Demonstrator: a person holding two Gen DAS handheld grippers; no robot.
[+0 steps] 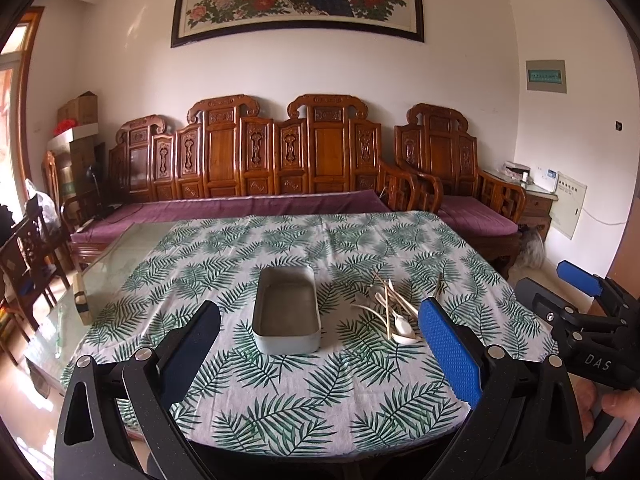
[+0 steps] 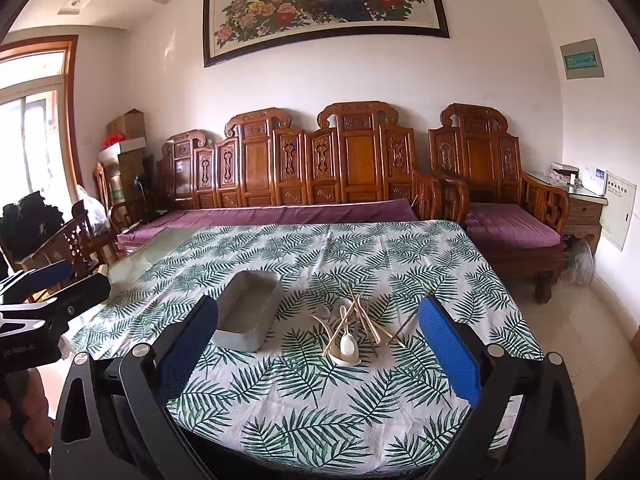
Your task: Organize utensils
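A grey rectangular tin (image 1: 287, 312) (image 2: 248, 315) stands empty on the leaf-print tablecloth (image 1: 312, 392) (image 2: 320, 392). To its right lies a loose pile of utensils (image 1: 394, 312) (image 2: 356, 330): white spoons (image 2: 347, 347) and wooden chopsticks (image 1: 387, 308) crossed over each other. My left gripper (image 1: 320, 320) hovers open over the near table edge, in front of the tin, holding nothing. My right gripper (image 2: 318, 324) is open too, back from the pile and empty. In the left wrist view the right gripper (image 1: 580, 292) shows at the far right, held by a hand (image 1: 616, 404).
A carved wooden sofa (image 1: 256, 160) with purple cushions runs behind the table, and an armchair (image 2: 492, 184) stands at the right. Bare glass tabletop (image 1: 120, 252) shows at the left beyond the cloth. Wooden chairs (image 2: 68, 240) and boxes stand at the far left.
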